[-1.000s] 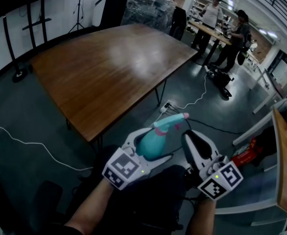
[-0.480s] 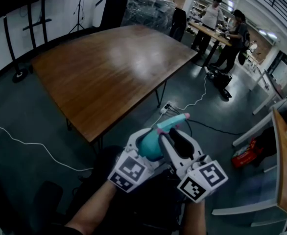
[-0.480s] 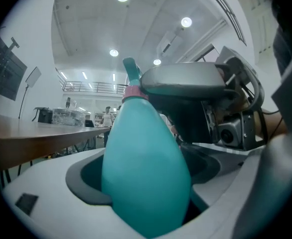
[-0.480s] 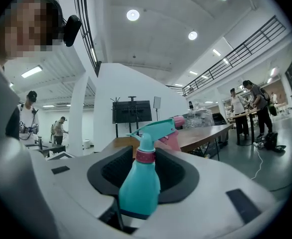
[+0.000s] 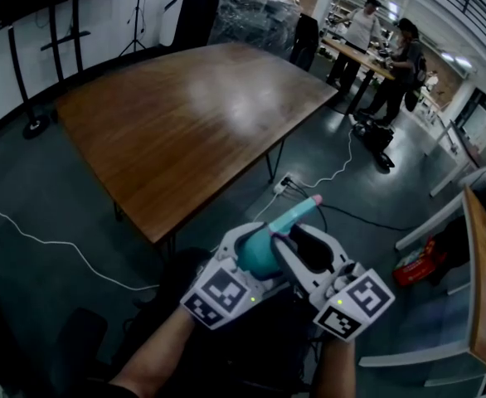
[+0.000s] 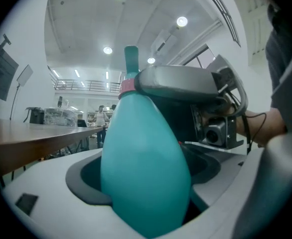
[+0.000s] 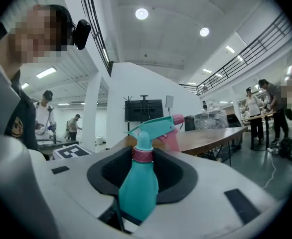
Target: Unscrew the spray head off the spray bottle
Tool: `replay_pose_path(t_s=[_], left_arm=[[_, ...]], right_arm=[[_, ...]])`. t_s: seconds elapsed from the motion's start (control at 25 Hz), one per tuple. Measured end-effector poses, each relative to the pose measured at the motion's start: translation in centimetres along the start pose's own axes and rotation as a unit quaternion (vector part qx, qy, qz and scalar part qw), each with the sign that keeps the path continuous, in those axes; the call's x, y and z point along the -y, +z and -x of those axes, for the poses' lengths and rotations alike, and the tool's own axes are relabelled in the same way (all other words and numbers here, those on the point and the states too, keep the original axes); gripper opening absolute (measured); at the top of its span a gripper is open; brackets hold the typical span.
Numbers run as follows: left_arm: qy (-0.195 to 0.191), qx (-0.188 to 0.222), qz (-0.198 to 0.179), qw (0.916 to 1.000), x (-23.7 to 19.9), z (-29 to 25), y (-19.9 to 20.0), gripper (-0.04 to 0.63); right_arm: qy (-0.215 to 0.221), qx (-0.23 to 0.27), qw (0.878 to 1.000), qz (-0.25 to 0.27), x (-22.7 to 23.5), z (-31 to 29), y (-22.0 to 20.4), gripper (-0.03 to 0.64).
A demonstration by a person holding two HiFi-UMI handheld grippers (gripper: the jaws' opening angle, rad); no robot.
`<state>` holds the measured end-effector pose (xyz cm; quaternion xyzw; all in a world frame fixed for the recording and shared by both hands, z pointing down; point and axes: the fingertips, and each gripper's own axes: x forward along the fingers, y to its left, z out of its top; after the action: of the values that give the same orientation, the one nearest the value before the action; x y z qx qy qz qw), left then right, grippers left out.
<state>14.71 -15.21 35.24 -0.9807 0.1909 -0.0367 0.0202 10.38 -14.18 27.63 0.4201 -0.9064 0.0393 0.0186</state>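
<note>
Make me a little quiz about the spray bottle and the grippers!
1. True or false: the spray bottle stands on the wooden table.
2. Which gripper clamps the bottle's body? A: left gripper. B: right gripper.
3. Fill in: the collar under the spray head is ____.
Key: 1 false, it is held in the air, off the table. 2 A; the right gripper's fingers have just been opening, with the bottle's neck loose between them. 3 pink.
</note>
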Motion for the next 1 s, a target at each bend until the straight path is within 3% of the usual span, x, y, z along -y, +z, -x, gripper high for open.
replay_pose_path(t_s=[0.24,0.44,0.6,0.76,1.0], left_arm=[[-0.082,0.019,0.012,0.9964,2.0,0.3,0.7,0.428],[-0.172,0.042,0.023,0.9840,4.3,1.4,1.7,0.428],[-0.207,0.054,0.024,0.9766,5.3,2.3,2.2,0.428],[-0.191,0.062,0.029,0.9791,4.9,1.9,2.2,0.426],[-0.099,0.050,0.031,0.9933,2.0,1.0,1.7,0.426]], right_arm=[[0.091,0.006,0.996,-0.006,-0.4,1.1,0.3,0.141],[0.183,0.015,0.983,-0.009,-1.6,2.2,0.8,0.143],[0.232,0.020,0.972,-0.015,-2.4,2.8,1.0,0.143],[0.210,0.022,0.977,0.002,-2.2,2.6,1.0,0.144],[0.121,0.037,0.992,-0.005,-0.4,2.6,1.8,0.147]])
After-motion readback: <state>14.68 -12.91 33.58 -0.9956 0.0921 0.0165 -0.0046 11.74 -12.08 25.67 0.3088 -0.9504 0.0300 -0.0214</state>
